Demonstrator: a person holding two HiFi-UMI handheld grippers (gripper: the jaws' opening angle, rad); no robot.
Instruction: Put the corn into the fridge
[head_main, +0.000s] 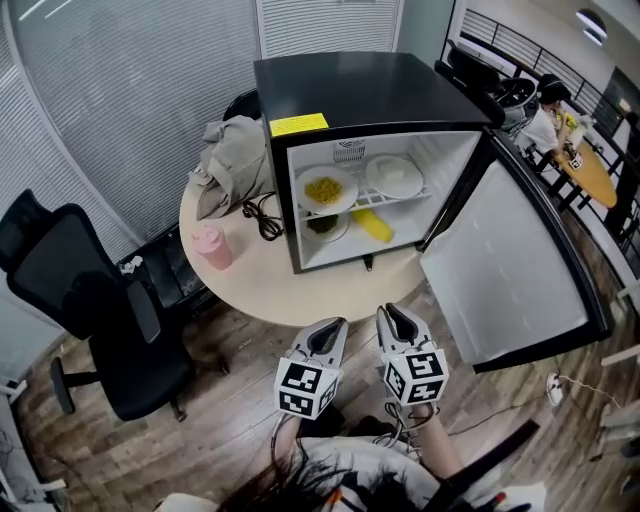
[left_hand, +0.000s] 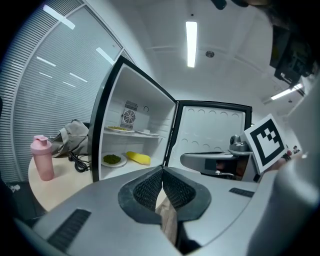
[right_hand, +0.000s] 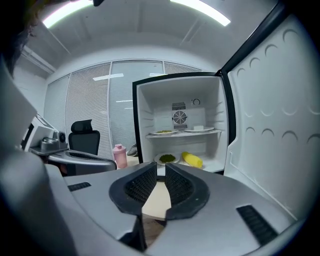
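The yellow corn (head_main: 372, 224) lies on the floor of the open black mini fridge (head_main: 370, 90), beside a small plate of green food (head_main: 325, 226). It also shows as the corn (left_hand: 137, 158) in the left gripper view and the corn (right_hand: 192, 159) in the right gripper view. Both grippers hover side by side in front of the table, short of the fridge. My left gripper (head_main: 330, 325) (left_hand: 162, 170) is shut, pads touching, with nothing held. My right gripper (head_main: 393, 312) (right_hand: 161, 167) keeps a narrow gap between its pads, and nothing is in it.
The fridge door (head_main: 510, 260) swings wide open to the right. On the shelf sit a plate of yellow food (head_main: 325, 190) and a white plate (head_main: 394, 177). A pink bottle (head_main: 212, 247), a black cable (head_main: 263, 217) and a grey bag (head_main: 232, 163) share the round table (head_main: 250, 290). A black chair (head_main: 90, 300) stands left.
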